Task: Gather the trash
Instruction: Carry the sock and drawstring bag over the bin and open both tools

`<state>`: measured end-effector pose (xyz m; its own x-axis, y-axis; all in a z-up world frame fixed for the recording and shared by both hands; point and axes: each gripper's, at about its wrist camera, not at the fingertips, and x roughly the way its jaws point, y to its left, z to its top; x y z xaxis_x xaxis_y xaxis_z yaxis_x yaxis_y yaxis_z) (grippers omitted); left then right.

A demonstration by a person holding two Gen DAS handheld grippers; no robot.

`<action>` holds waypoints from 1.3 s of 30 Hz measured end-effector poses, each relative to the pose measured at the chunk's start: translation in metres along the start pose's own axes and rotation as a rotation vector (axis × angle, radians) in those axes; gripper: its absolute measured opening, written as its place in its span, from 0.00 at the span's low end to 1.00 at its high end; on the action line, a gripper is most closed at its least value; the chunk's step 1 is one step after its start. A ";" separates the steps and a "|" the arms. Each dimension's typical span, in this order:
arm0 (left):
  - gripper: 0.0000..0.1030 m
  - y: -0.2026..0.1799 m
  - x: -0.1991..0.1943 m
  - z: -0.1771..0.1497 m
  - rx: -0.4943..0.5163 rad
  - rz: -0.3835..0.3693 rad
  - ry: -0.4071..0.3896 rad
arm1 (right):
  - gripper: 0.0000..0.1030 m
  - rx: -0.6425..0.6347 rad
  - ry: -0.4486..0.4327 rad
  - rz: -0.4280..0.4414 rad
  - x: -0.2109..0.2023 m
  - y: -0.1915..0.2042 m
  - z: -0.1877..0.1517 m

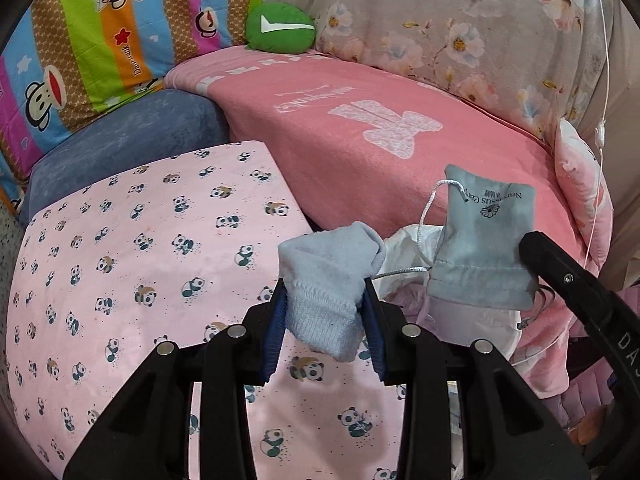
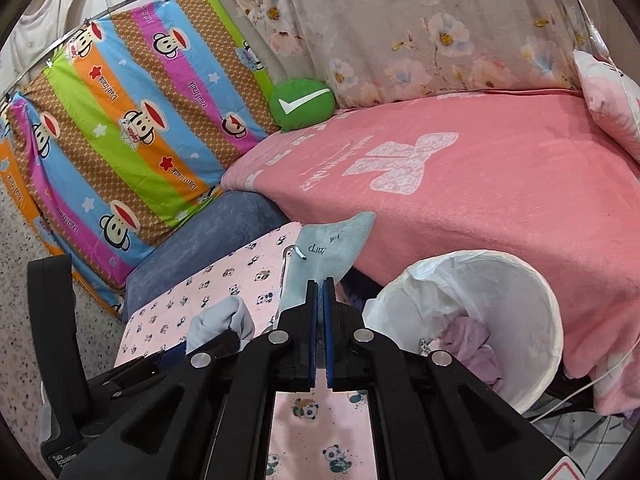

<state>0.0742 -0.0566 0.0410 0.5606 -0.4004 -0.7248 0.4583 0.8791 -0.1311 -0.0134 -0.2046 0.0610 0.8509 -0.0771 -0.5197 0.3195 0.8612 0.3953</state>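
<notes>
My left gripper is shut on a pale blue sock and holds it above the panda-print cloth. The sock also shows in the right wrist view. My right gripper is shut on a grey-blue drawstring pouch. In the left wrist view the pouch hangs just left of the right gripper's black finger. A white-lined trash bin stands to the right of both grippers, with purple cloth inside. In the left wrist view the bin is mostly hidden behind the pouch.
A pink blanket covers the bed behind. A green cushion, a striped monkey-print quilt, a floral curtain and a blue cushion lie around it. A thin white cable hangs at the right.
</notes>
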 end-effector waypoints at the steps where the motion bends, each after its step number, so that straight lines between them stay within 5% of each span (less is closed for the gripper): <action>1: 0.33 -0.005 0.000 0.000 0.009 -0.004 0.000 | 0.04 0.006 -0.006 -0.008 -0.005 -0.008 0.003; 30: 0.38 -0.104 0.023 -0.001 0.164 -0.093 0.046 | 0.04 0.095 -0.017 -0.105 -0.026 -0.114 0.017; 33: 0.43 -0.106 0.024 -0.001 0.166 -0.095 0.045 | 0.04 0.095 -0.014 -0.108 -0.024 -0.117 0.018; 37: 0.79 -0.106 0.023 -0.001 0.160 -0.074 0.024 | 0.05 0.098 -0.009 -0.115 -0.019 -0.121 0.019; 39: 0.83 -0.103 0.020 0.000 0.152 -0.062 0.001 | 0.11 0.097 0.002 -0.114 -0.015 -0.121 0.018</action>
<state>0.0386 -0.1551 0.0401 0.5277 -0.4524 -0.7189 0.5911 0.8034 -0.0716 -0.0574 -0.3170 0.0351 0.8063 -0.1705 -0.5664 0.4525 0.7946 0.4049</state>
